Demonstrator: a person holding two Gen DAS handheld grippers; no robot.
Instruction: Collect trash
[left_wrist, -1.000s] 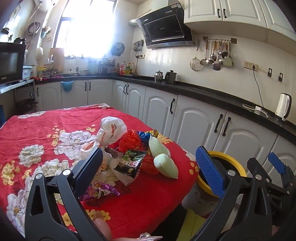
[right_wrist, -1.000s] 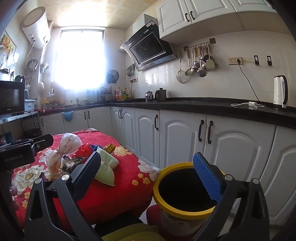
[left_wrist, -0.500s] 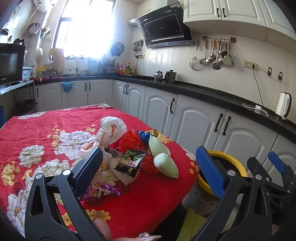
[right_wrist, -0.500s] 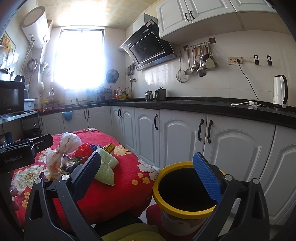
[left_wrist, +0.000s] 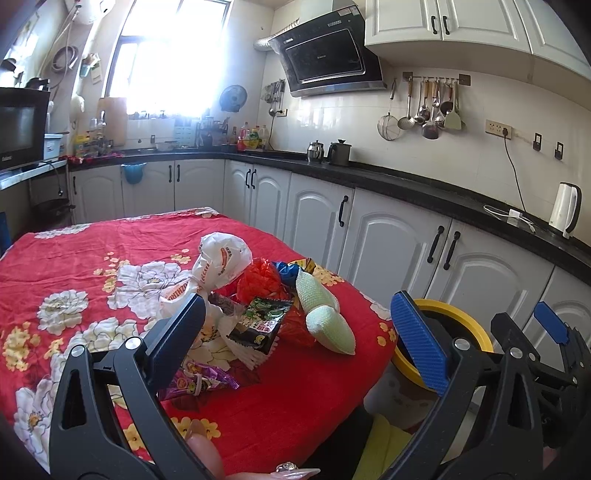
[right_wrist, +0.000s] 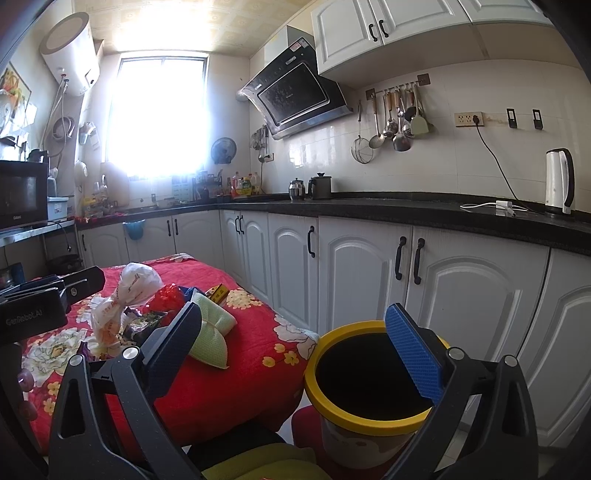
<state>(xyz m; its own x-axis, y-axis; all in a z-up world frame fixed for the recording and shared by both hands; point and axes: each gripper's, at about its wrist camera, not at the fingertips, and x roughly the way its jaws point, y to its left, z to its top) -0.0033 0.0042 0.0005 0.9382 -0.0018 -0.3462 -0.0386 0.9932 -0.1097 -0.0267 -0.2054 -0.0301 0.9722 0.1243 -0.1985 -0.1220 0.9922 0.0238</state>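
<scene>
A heap of trash lies on the red flowered tablecloth (left_wrist: 92, 240): a knotted white plastic bag (left_wrist: 218, 262), a crumpled red wrapper (left_wrist: 260, 280), a black snack packet (left_wrist: 262, 321), a purple wrapper (left_wrist: 199, 382) and two pale green sponges (left_wrist: 325, 317). My left gripper (left_wrist: 299, 339) hovers open in front of the heap, holding nothing. A yellow-rimmed bin (right_wrist: 365, 384) stands on the floor beside the table's right corner. My right gripper (right_wrist: 295, 350) is open and bare, held above and before the bin. The white bag (right_wrist: 129, 291) and sponges (right_wrist: 210, 332) also show in the right wrist view.
White base cabinets (right_wrist: 362, 273) under a black counter (right_wrist: 406, 212) run along the right wall, close to the bin. A kettle (right_wrist: 559, 182) and its cable sit on the counter. Something yellow-green (right_wrist: 258, 461) lies low in front. A fingertip (left_wrist: 203, 450) shows at the lower edge.
</scene>
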